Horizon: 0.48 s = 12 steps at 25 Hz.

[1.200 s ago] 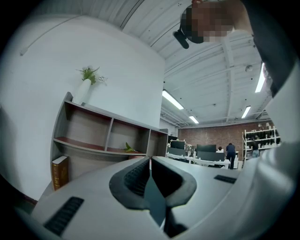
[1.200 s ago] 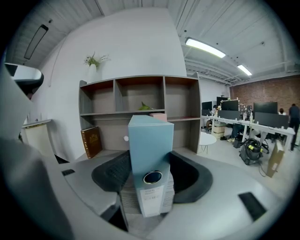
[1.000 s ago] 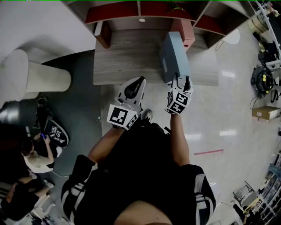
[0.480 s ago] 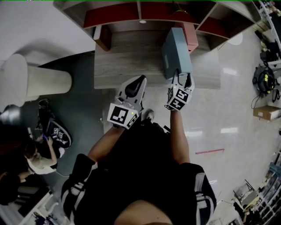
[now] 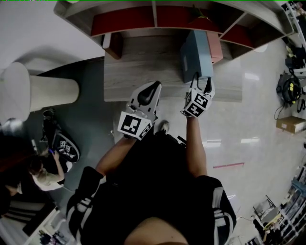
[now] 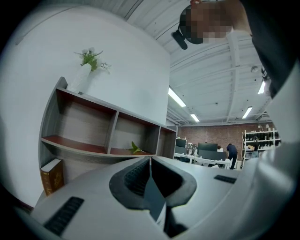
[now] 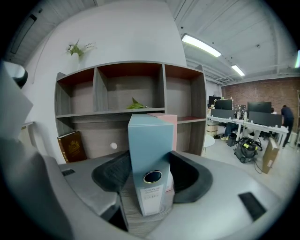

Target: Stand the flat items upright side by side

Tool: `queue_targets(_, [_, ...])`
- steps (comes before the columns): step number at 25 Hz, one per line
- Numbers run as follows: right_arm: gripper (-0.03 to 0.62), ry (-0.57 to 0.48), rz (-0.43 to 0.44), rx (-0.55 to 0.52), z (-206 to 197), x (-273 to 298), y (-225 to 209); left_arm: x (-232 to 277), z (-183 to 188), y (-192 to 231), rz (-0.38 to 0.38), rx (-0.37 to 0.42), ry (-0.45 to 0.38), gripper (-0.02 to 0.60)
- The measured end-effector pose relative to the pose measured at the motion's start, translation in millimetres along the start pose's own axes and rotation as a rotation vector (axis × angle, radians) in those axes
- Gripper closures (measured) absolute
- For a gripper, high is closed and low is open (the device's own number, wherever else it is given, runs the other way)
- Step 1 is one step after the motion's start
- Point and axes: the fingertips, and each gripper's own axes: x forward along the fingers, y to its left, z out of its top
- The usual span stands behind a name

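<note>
A blue binder (image 5: 195,55) stands upright on the wooden table (image 5: 138,67), spine toward me. My right gripper (image 5: 201,80) is shut on its spine end, with one jaw on each side of the blue binder (image 7: 149,154). A pink binder (image 5: 215,45) stands just behind and to the right of it, against the shelf. In the right gripper view the pink binder (image 7: 169,123) peeks out past the blue one. A brown book (image 5: 112,45) leans upright at the back left. My left gripper (image 5: 153,87) is shut on nothing and hovers at the table's front edge.
A wooden shelf unit (image 5: 124,14) with red boards runs along the back of the table. A white round pillar (image 5: 38,88) stands to the left. People (image 5: 43,172) sit on the floor at lower left. A small white knob (image 7: 113,146) sits near the brown book (image 7: 71,146).
My right gripper has carried the blue binder farther toward the shelf, closer beside the pink binder. My left gripper has come forward to the table's edge, still shut.
</note>
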Motion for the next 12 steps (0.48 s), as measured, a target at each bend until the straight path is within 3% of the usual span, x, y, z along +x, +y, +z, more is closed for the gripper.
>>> queue_targets(12, [0.321,-0.001,-0.042,0.002,13.6,41.6,10.3,39.3,1.3,32.6,-0.039,-0.025,0.015,0.55])
